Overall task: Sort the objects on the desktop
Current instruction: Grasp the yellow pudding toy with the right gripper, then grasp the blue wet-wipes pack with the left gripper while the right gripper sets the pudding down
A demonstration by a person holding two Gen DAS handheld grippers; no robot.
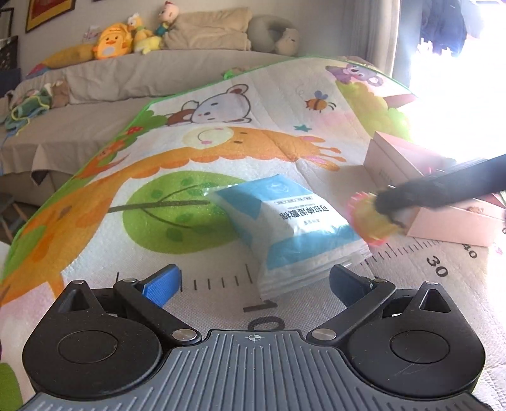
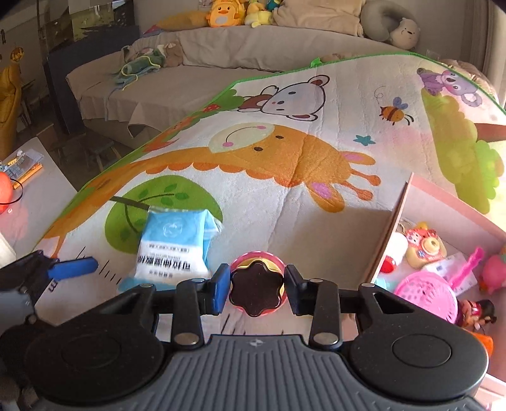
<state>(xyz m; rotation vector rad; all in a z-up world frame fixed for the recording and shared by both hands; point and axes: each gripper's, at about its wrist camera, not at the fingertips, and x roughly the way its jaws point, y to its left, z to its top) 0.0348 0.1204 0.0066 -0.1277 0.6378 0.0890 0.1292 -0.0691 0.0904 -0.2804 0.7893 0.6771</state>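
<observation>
My right gripper (image 2: 257,286) is shut on a small round toy (image 2: 256,289) with a pink rim, gold ring and dark star-shaped top. It holds the toy just left of the pink box (image 2: 395,227). In the left wrist view the same toy (image 1: 370,219) appears blurred beside the box (image 1: 452,224), under the right gripper's black arm. A blue and white packet (image 1: 291,227) lies on the play mat (image 1: 221,151), just ahead of my open, empty left gripper (image 1: 254,283). The packet also shows in the right wrist view (image 2: 177,243).
The pink box holds several toys, among them a pink basket (image 2: 427,294) and a toy camera (image 2: 425,246). A grey sofa (image 2: 189,79) with plush toys (image 2: 224,12) stands behind the mat. A side table (image 2: 19,177) with clutter is at the left.
</observation>
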